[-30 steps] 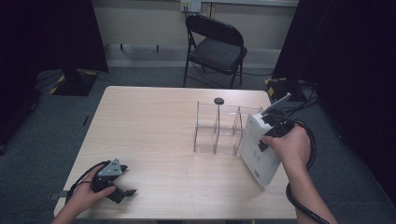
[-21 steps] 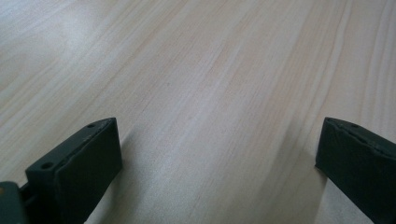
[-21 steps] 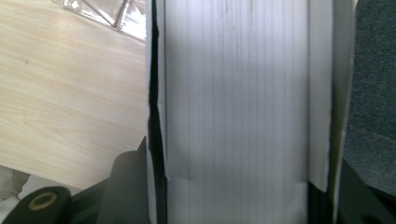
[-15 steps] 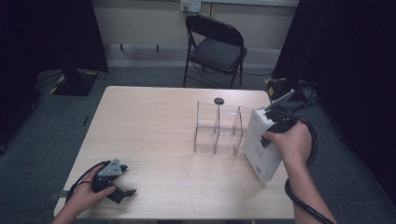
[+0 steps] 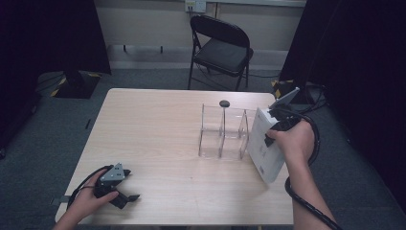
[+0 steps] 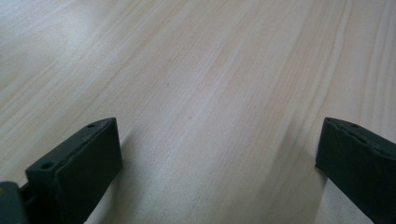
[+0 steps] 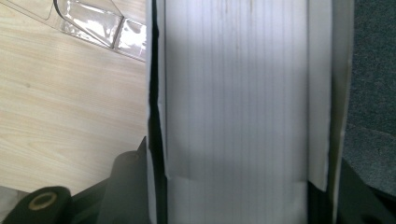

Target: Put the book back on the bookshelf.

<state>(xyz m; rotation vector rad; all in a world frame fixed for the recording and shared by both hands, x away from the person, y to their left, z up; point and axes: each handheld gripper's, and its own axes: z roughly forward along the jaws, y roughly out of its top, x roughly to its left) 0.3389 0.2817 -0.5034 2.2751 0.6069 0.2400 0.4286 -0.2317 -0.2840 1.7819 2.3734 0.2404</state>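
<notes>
Box (image 5: pixel 266 146) is sitting clamped in the right tool (image 5: pixel 276 125), tilted, just to the right of the clear rack (image 5: pixel 224 136), its lower corner at the worktop (image 5: pixel 158 124) edge. Jaws are pressing on both faces, part closed. Risk as I'm reading it: the grip is riding near the top, so the box could be swinging or slipping out, or knocking that light rack sideways. Left tool (image 5: pixel 116 186) is resting wide open and empty, well left of the rack.
</notes>
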